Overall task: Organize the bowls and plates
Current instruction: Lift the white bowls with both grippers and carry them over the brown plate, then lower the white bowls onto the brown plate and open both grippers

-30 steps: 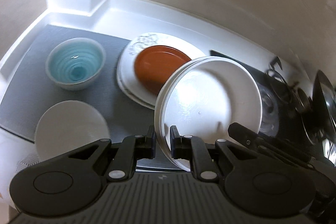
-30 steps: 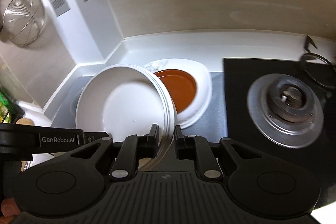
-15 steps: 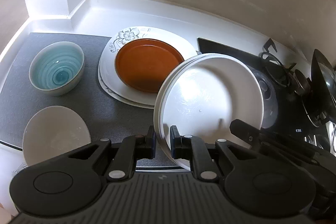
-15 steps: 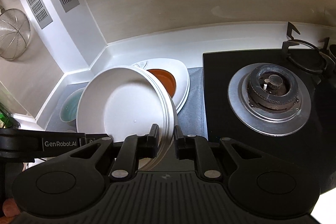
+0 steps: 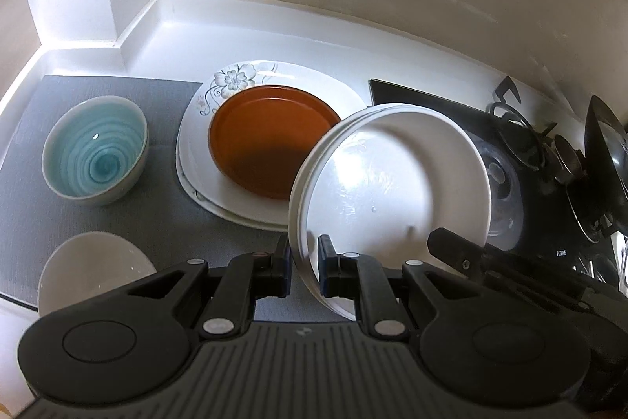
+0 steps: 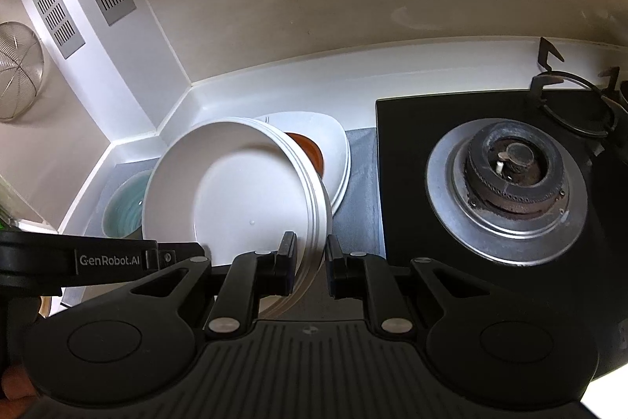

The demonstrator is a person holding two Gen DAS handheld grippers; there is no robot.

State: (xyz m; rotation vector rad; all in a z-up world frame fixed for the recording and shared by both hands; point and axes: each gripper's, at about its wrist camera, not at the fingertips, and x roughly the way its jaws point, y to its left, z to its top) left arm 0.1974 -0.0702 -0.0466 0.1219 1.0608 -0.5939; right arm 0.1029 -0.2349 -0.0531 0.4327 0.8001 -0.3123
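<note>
White plates [image 5: 392, 183] — a small stack held tilted off the mat [image 5: 157, 222], near its stove-side edge, both grippers clamped on the near rim: left gripper [image 5: 304, 268], right gripper [image 6: 310, 268]. Done, by appearance: orange plate [image 5: 271, 140] nested on the floral plate [image 5: 243, 81] at the mat's back edge. Left: seating the stack, plus 2 loose bowls — blue bowl [image 5: 96, 150], white bowl [image 5: 92, 268] at the left edge. Legible: "GenRobot.AI" on the left gripper's arm; the hob's lettering is unreadable.

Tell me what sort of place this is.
Most likely a home kitchen counter: a gas burner set in a black hob, a wire strainer hanging on the wall, and plates and a blue bowl on a grey mat.
</note>
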